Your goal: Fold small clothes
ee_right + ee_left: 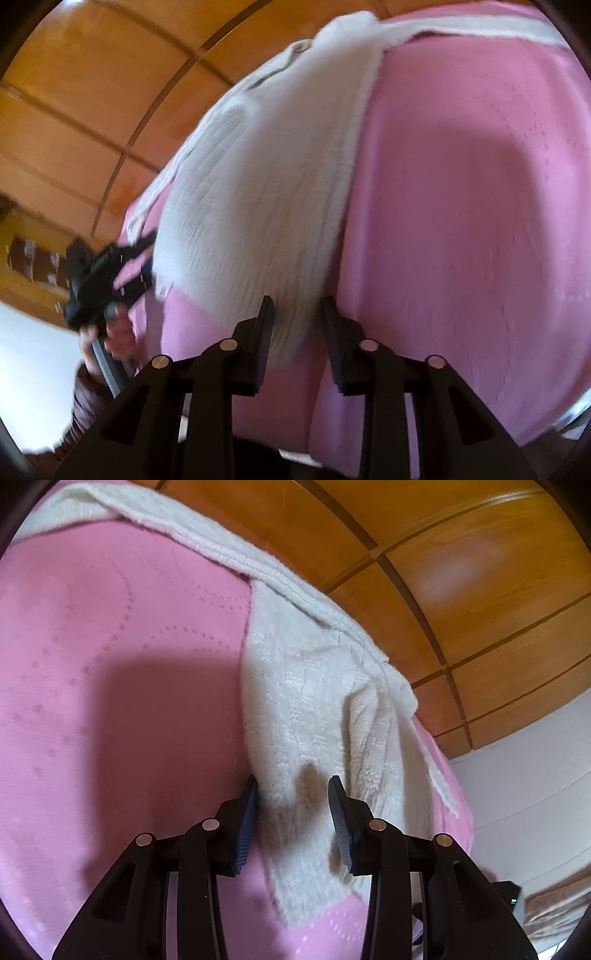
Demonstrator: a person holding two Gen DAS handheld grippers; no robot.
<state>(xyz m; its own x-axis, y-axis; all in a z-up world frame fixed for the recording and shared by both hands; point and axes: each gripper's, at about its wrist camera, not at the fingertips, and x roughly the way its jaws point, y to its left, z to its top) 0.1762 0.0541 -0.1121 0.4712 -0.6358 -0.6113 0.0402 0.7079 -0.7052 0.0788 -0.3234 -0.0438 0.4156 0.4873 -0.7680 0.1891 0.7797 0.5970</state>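
Looking down my left gripper [292, 794], I see its jaws standing narrowly apart with the white knitted garment [317, 701] lying between them; the blue pads [246, 830] are not pressing on the knit. The garment is stretched along the far edge of the pink blanket [110, 701], which covers the surface that carries it, and one broad part hangs back toward me over the blanket's right side. Beyond that edge is an orange wooden panelled wall [461, 572].

From my right gripper [295, 317] the picture is blurred. Its jaws are also narrowly apart, with the lower end of the garment [258, 184] between them; I cannot tell whether the pads touch the knit. Here the garment runs down the left side of the blanket [461, 221] from its far edge. At the blanket's left edge the left gripper [144, 254] shows, black, in the person's hand [110, 332], its tips just beside the garment.
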